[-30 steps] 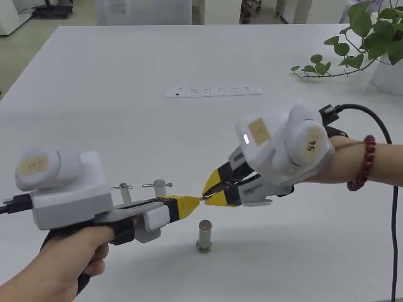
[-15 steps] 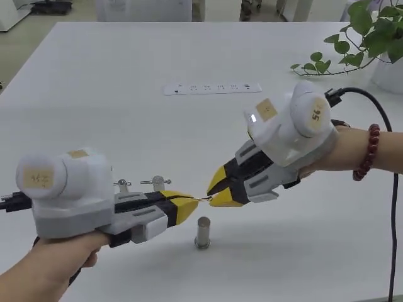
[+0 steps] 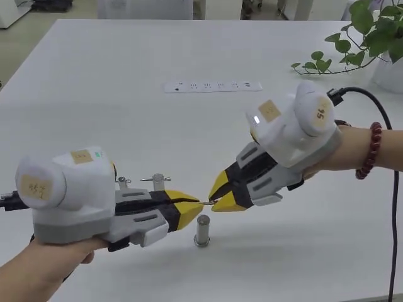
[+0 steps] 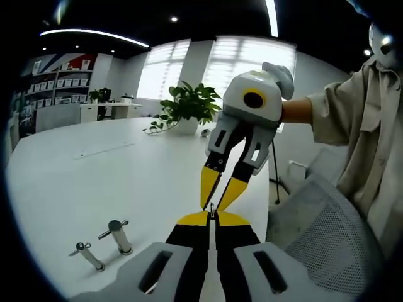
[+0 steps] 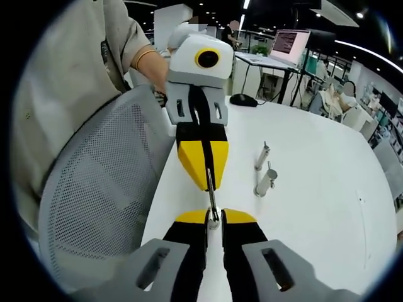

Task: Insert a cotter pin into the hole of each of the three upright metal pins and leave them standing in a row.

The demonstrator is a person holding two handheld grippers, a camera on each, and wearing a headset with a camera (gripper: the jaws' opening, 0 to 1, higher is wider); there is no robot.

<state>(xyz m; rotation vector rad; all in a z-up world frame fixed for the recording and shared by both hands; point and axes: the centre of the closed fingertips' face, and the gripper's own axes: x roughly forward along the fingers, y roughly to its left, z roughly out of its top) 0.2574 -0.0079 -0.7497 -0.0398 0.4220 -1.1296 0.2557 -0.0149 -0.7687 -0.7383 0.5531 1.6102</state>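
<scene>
Held level in mid-air: thin cotter pin (image 3: 208, 202). Upright just below, bare: metal pin (image 3: 202, 231). Behind, already fitted: two pins (image 3: 158, 183).

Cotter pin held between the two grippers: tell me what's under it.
Under the cotter pin, slightly nearer the camera, a bare upright metal pin stands on the white table. Its flat top and side show; its hole cannot be made out.

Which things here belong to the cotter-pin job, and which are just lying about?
Job: left gripper, right gripper, the cotter pin both hold, bare metal pin, two pinned metal pins.
Lying about: power strip, potted plant, mesh chair.
</scene>
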